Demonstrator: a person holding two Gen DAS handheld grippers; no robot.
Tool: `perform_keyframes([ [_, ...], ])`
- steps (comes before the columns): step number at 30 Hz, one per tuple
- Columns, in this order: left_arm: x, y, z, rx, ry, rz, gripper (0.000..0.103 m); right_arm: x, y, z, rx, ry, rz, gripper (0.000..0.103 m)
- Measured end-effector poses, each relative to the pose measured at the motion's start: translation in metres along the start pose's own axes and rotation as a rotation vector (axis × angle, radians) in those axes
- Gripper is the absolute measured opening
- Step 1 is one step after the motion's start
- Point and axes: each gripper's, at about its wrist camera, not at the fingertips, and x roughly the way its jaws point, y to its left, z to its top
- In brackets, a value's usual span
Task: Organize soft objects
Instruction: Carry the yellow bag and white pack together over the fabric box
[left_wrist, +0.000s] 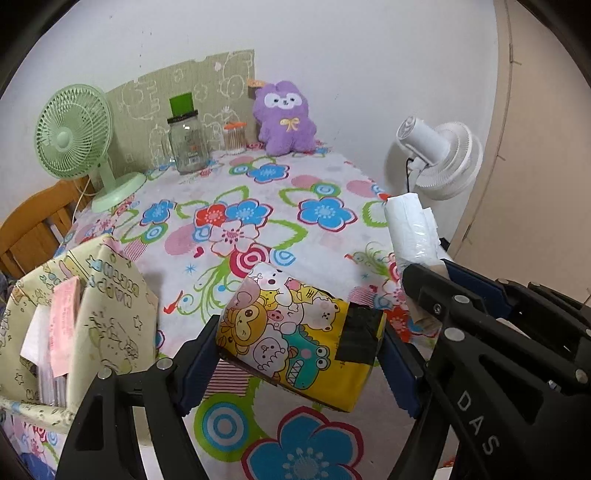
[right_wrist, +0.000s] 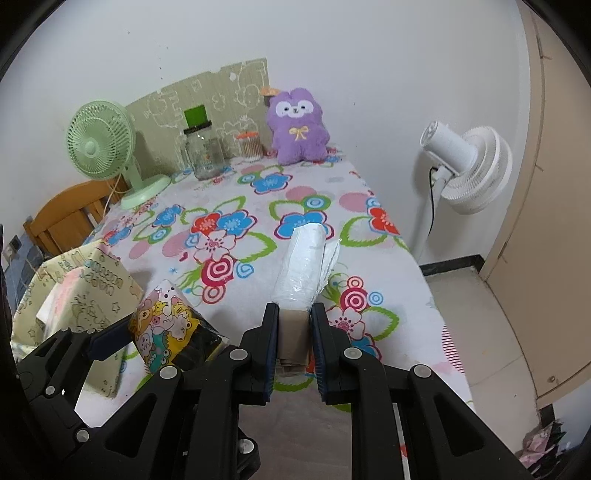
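Observation:
My left gripper (left_wrist: 299, 354) is shut on a yellow cartoon-printed tissue pack (left_wrist: 295, 332), held above the flowered tablecloth (left_wrist: 258, 206); the same pack (right_wrist: 166, 328) shows at the lower left of the right wrist view. My right gripper (right_wrist: 294, 332) is shut on the brown cardboard end of a white plastic-wrapped roll (right_wrist: 303, 266), which points away over the table. That roll (left_wrist: 412, 229) also appears at the right of the left wrist view. A purple plush toy (left_wrist: 284, 118) sits upright at the far edge against the wall.
A pale patterned open box (left_wrist: 85, 314) with papers inside stands at the near left. At the back are a green desk fan (left_wrist: 74, 136), a glass jar (left_wrist: 186, 144) and a cotton-swab tub (left_wrist: 234, 138). A white floor fan (right_wrist: 465, 162) stands right of the table, a wooden chair (right_wrist: 66, 214) left.

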Motion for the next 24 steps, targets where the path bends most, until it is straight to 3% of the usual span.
perform_keyframes([
  [24, -0.093, 0.014, 0.012, 0.005, -0.189, 0.026, 0.081, -0.091, 0.03, 0.017, -0.036, -0.159, 0.014, 0.02],
])
